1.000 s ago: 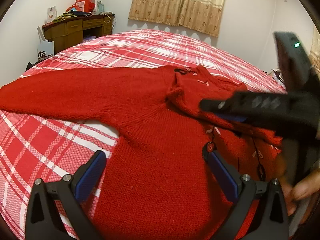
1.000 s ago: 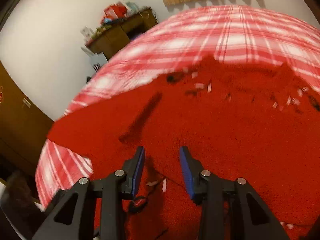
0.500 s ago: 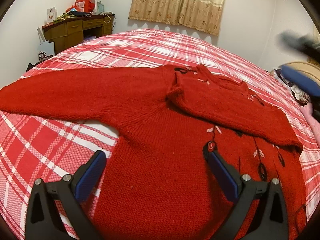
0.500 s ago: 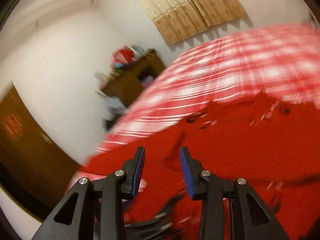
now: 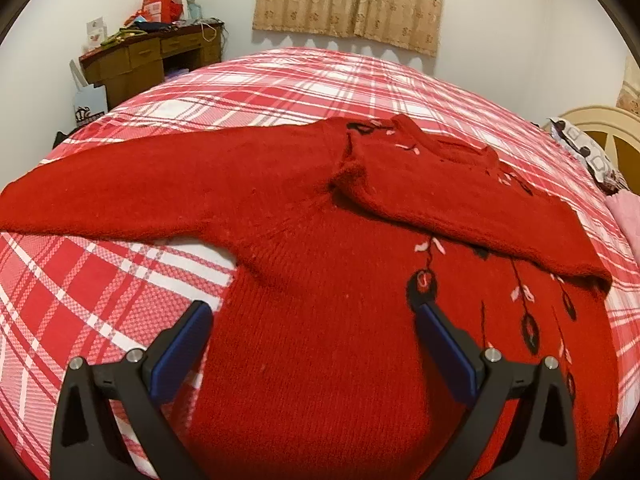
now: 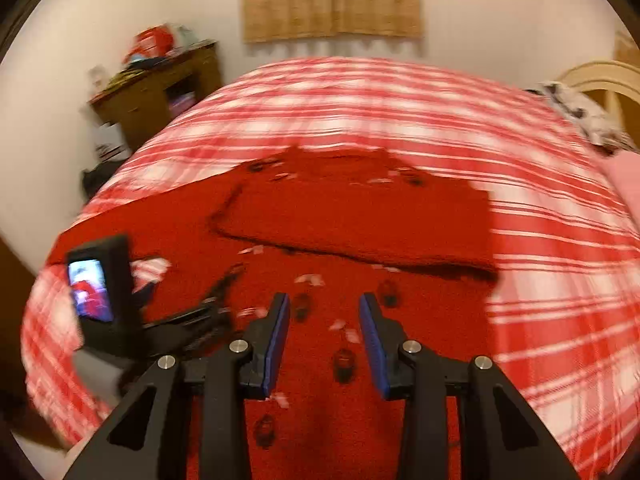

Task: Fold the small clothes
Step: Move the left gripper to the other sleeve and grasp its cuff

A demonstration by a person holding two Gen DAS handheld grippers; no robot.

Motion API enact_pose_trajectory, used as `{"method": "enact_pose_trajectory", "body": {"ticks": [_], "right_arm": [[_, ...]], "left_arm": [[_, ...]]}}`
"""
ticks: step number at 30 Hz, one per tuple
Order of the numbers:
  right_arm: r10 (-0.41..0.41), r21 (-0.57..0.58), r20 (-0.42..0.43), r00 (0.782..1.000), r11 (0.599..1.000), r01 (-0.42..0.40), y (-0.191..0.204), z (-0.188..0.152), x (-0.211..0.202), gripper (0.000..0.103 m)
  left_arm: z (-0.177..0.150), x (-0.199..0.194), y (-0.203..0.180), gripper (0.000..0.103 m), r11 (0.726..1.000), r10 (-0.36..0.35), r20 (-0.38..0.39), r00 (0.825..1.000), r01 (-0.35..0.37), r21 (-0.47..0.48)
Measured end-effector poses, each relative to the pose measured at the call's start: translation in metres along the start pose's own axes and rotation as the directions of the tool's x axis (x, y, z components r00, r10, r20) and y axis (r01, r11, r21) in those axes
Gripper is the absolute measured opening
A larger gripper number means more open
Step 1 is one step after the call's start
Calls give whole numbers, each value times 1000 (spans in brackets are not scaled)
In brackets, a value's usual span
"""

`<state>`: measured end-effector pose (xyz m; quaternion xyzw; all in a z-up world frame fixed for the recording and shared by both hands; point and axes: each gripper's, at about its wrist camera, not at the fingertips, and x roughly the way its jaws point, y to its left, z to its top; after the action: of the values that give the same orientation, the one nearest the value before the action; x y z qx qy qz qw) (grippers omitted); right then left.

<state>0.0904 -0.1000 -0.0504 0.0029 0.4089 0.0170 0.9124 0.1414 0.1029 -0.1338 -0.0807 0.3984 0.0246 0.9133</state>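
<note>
On bed (image 5: 120,280), sweater (image 5: 320,320), right view: left tongs (image 6: 224,280)

No readable words, brands or numbers found anywhere; print on the white bag (image 5: 90,105) beside the table (image 5: 156,60) too small to read.

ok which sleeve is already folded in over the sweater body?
The right-hand sleeve: it lies diagonally across the sweater chest, cuff near the right edge. The other sleeve is spread out flat to the left on the plaid bedspread.
</note>
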Motion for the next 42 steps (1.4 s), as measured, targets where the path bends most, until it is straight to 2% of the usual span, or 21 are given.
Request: {"method": "enact_pose_trajectory", "body": {"ticks": [3,6,9,10,13,16,18,20,25,28,32,34,36,41,42], "right_arm": [[-75,4,45,996,997,75,-6,2,-7,37],[-134,6,93,987,991,134,-6,5,-12,38],[-154,16,132,979,988,153,-8,5,-16,38],[-155,22,137,978,988,153,-8,7,-15,38],[-156,32,138,978,988,154,-5,11,-10,38],[-147,43,131,980,989,143,-1,14,-3,38],[-144,39,126,982,989,140,3,15,1,38],[-141,34,121,983,990,138,7,17,5,38],[-136,34,121,983,991,133,11,21,7,38],[-144,35,126,981,989,141,12,22,8,38],[-151,30,116,982,988,148,16,23,12,38],[-149,28,112,982,989,147,17,22,13,38],[-148,27,113,982,989,146,17,22,13,38],[-151,30,112,982,989,148,16,21,13,38],[-149,32,110,983,989,147,16,21,13,38]], "left_arm": [[1,-8,11,103,1000,-25,-24,999,25,-3],[5,-22,42,103,998,36,-21,999,-37,-44],[18,-44,87,103,986,134,44,990,-129,-101],[26,-49,104,103,977,181,62,982,-172,-123],[43,-55,146,103,950,263,70,962,-246,-190],[57,-50,198,103,900,332,35,943,-306,-311],[58,-43,221,103,867,337,-6,941,-313,-389],[57,-35,240,103,839,316,-28,948,-293,-459],[54,-15,262,103,795,304,-68,950,-293,-532],[60,-11,256,103,796,340,-62,938,-322,-512],[70,0,247,103,812,354,-73,933,-345,-471],[75,9,244,103,806,383,-87,920,-379,-454],[76,8,243,102,804,397,-78,915,-387,-452],[81,10,238,72,814,416,-53,908,-398,-423],[81,9,238,60,817,415,-47,909,-395,-420]]}}
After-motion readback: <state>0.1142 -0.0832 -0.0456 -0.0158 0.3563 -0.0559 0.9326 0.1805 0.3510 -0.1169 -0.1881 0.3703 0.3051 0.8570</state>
